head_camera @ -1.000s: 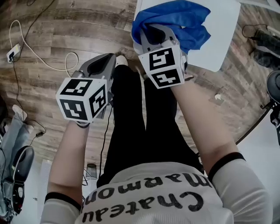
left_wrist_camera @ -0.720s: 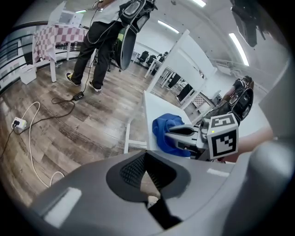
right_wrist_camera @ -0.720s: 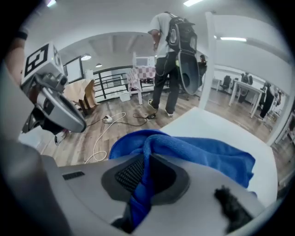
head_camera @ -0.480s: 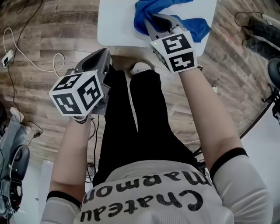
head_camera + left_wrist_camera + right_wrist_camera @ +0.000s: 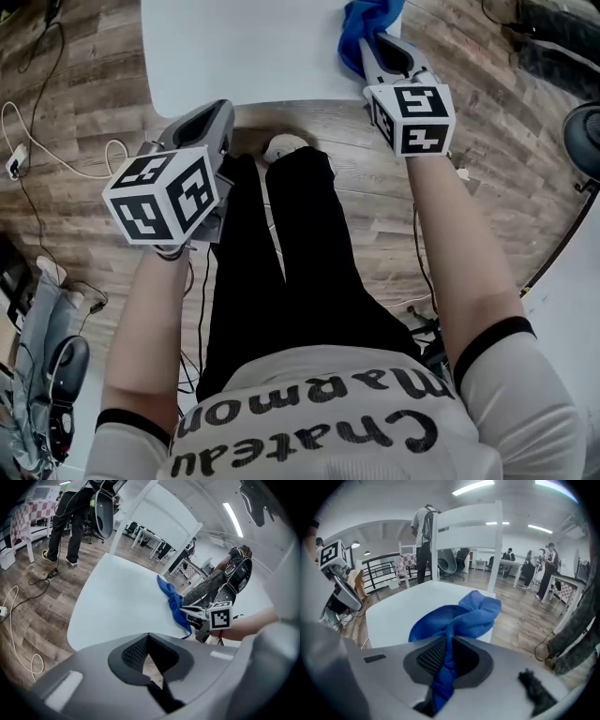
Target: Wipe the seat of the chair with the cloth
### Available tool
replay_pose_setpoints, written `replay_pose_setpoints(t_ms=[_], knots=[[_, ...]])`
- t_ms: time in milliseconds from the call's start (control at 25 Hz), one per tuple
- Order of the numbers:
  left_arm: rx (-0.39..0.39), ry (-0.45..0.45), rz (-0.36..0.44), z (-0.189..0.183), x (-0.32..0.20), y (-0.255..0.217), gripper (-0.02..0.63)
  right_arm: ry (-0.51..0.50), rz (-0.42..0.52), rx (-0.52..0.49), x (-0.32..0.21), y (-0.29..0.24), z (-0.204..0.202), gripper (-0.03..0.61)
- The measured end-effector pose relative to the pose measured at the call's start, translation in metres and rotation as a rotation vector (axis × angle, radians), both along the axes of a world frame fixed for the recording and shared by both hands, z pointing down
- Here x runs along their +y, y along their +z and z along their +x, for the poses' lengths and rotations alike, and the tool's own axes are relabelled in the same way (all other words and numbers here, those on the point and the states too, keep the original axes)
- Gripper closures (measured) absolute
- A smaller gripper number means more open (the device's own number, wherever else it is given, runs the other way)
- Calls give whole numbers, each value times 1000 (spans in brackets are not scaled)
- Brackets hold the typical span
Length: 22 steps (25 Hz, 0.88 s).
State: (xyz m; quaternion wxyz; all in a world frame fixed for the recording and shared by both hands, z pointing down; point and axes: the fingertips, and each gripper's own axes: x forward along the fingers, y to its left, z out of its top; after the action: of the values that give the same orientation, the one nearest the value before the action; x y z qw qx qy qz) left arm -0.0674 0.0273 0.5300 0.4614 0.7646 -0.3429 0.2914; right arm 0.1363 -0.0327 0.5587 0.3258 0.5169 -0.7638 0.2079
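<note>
A white chair seat (image 5: 244,47) fills the top of the head view. A bunched blue cloth (image 5: 367,21) lies on the seat's right edge, and my right gripper (image 5: 373,49) is shut on it. In the right gripper view the blue cloth (image 5: 457,620) runs down between the jaws and spreads over the white seat (image 5: 398,609). My left gripper (image 5: 208,122) hangs off the seat's near left corner, shut with nothing in it. The left gripper view shows the seat (image 5: 119,602), the cloth (image 5: 173,604) and the right gripper (image 5: 187,613) beyond it.
The white chair back (image 5: 466,531) rises behind the seat. My black-trousered legs (image 5: 281,244) stand below the seat on a wooden floor (image 5: 84,112), where a white cable (image 5: 37,150) loops at the left. People and desks stand in the room behind.
The right gripper has dragged the cloth to the seat's right edge. The seat takes up more of the head view's upper left. The left gripper has barely moved.
</note>
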Motion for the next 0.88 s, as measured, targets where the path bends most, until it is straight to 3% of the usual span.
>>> replay_pose_setpoints(t_ms=[240,400,520,680,880], knots=[[5,31,-7,18,5,2,606,43,-2,3,4,1,24,535],[21,25,-6,16,10,-2,606,129,-8,99,17,-2,49,535],[23,12,-1,2,11,-4,606,113,38,138,27,-22,50,535],[-1,-29,-6,-36,13,-1,606,-57,139,139,34,-57,-3,536],[-29,-86,-11,-97,12,8,606,-284,82,62,35,-40,-133,535]])
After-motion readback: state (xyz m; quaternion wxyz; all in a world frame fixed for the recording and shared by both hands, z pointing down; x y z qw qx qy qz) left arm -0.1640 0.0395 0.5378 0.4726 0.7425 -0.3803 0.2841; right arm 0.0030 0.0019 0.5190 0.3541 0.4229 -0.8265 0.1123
